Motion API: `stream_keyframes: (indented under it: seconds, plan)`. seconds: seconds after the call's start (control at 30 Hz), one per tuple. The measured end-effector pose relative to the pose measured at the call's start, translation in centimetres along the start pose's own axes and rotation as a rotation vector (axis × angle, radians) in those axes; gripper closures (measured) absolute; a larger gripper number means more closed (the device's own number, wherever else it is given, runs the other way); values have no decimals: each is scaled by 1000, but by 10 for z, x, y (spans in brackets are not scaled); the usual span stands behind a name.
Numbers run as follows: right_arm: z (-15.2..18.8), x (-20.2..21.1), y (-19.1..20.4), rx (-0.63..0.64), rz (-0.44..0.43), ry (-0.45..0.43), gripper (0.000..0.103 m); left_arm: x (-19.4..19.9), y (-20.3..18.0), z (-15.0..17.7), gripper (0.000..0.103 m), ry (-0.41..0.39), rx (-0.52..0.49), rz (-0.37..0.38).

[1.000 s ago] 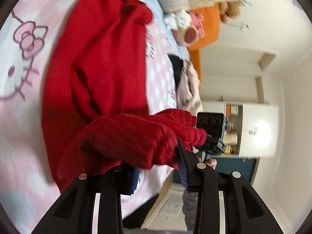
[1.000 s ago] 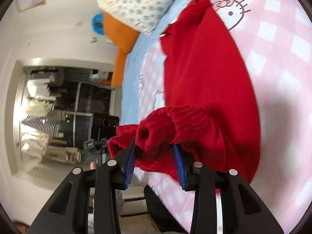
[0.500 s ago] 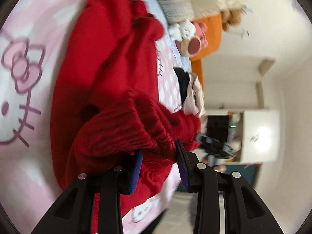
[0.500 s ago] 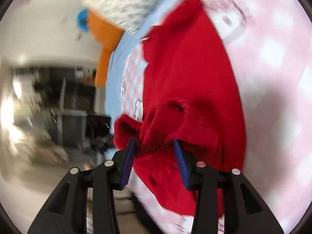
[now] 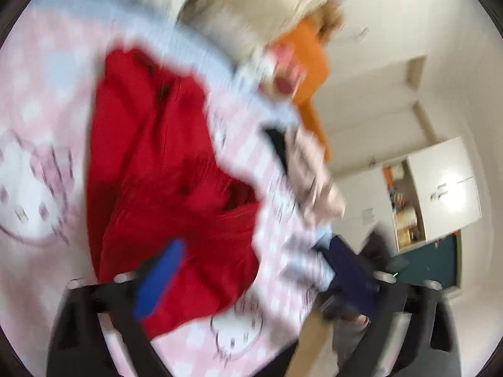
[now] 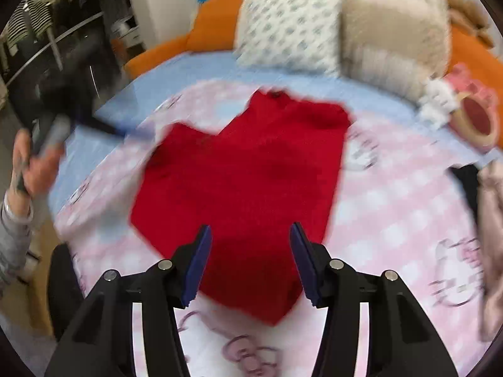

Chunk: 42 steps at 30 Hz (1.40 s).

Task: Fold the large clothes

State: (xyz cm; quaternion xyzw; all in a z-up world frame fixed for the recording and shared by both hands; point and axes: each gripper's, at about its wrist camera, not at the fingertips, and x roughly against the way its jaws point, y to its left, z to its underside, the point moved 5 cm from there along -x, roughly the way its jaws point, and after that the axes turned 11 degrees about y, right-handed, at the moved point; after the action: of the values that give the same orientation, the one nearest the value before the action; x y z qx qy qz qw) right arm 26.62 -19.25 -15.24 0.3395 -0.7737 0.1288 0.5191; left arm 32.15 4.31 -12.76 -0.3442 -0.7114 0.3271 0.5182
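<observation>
A red knit sweater (image 6: 248,169) lies flat on the pink Hello Kitty bed cover (image 6: 408,207), its lower part folded up over the body. My right gripper (image 6: 250,257) is open and empty, just above the sweater's near edge. My left gripper (image 5: 251,279) is open and empty, over the sweater (image 5: 163,169) and the bed's edge; its view is motion-blurred. In the right wrist view the left gripper (image 6: 63,106) shows as a blur at the far left, held in a hand.
Pillows (image 6: 292,28) and an orange headboard (image 6: 195,37) stand at the back. A plush toy (image 6: 471,116) sits back right. Other clothes (image 6: 490,220) lie at the right edge. A clothes rack (image 6: 37,25) and a white cabinet (image 5: 440,188) stand off the bed.
Both grippers held the sweater's ribbed hem, carried it over the body, then opened and let go. Both have pulled back; the sweater now lies folded on the bed.
</observation>
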Motion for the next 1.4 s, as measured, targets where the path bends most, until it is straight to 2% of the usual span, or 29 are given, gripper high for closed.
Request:
stream_keyframes:
  seconds: [0.07,0.13,0.17,0.2,0.27,0.33,0.43,0.5,0.53,0.57,0.6,0.63,0.7,0.8,0.87,0.9,0.93,0.97,1.0,1.03,1.07,1.1,1.17,1.33,1.4]
  plan:
    - [4,-20,14,29,15,5,54,22,-17,-8,6,-49,-33,16]
    - [-3,-34,21,60,51,-18,56,28,-24,-10,6,-52,-42,-47]
    - [-7,-39,22,60,69,-24,59,27,-28,-8,6,-49,-62,-106]
    - [-13,-45,18,49,90,-29,61,21,-31,-4,6,-33,-94,-157]
    - [-32,-67,7,8,133,-19,61,3,-28,6,6,15,-129,-212]
    - [-48,-93,-7,-55,124,21,59,-20,-15,17,6,55,-153,-240]
    - [-65,-112,-23,-129,121,-37,49,-63,12,24,6,84,-165,-329]
    - [-67,-117,-33,-179,95,-55,50,-92,44,24,3,128,-128,-427]
    - [-65,-117,-36,-197,86,-61,52,-102,56,23,2,133,-112,-424]
    - [-62,-116,-38,-194,93,-62,52,-105,63,22,2,118,-93,-373]
    - [-59,-112,-40,-194,72,-72,52,-105,67,23,2,108,-85,-356]
    - [-58,-107,-40,-194,54,-78,52,-104,66,23,2,105,-88,-375]
    - [-55,-89,-39,-189,20,-90,51,-98,55,26,2,110,-108,-367]
    - [-50,-49,-33,-144,40,-130,51,-75,31,28,2,54,-149,-306]
    - [-45,-25,-31,-125,63,-170,49,-58,17,30,2,-17,-218,-404]
    - [-41,-10,-30,-120,56,-202,50,-50,11,31,2,-69,-271,-494]
    - [-38,-1,-30,-120,54,-222,51,-47,9,32,2,-107,-309,-551]
    - [-33,6,-29,-122,44,-237,54,-47,9,33,2,-121,-327,-577]
    - [-26,11,-27,-123,17,-253,67,-51,13,35,4,-129,-338,-614]
    - [-22,12,-26,-125,4,-256,74,-56,18,36,7,-135,-344,-657]
    - [-17,9,-24,-127,-8,-254,85,-65,27,37,18,-134,-363,-715]
    - [-11,3,-24,-132,-6,-251,94,-71,35,38,35,-136,-375,-771]
    - [-4,-15,-24,-133,-12,-212,96,-84,47,34,45,-115,-372,-843]
    - [8,-75,-43,-179,33,-91,99,-102,78,31,44,-86,-344,-810]
    - [11,-94,-47,-203,15,-72,99,-105,80,31,43,-88,-360,-803]
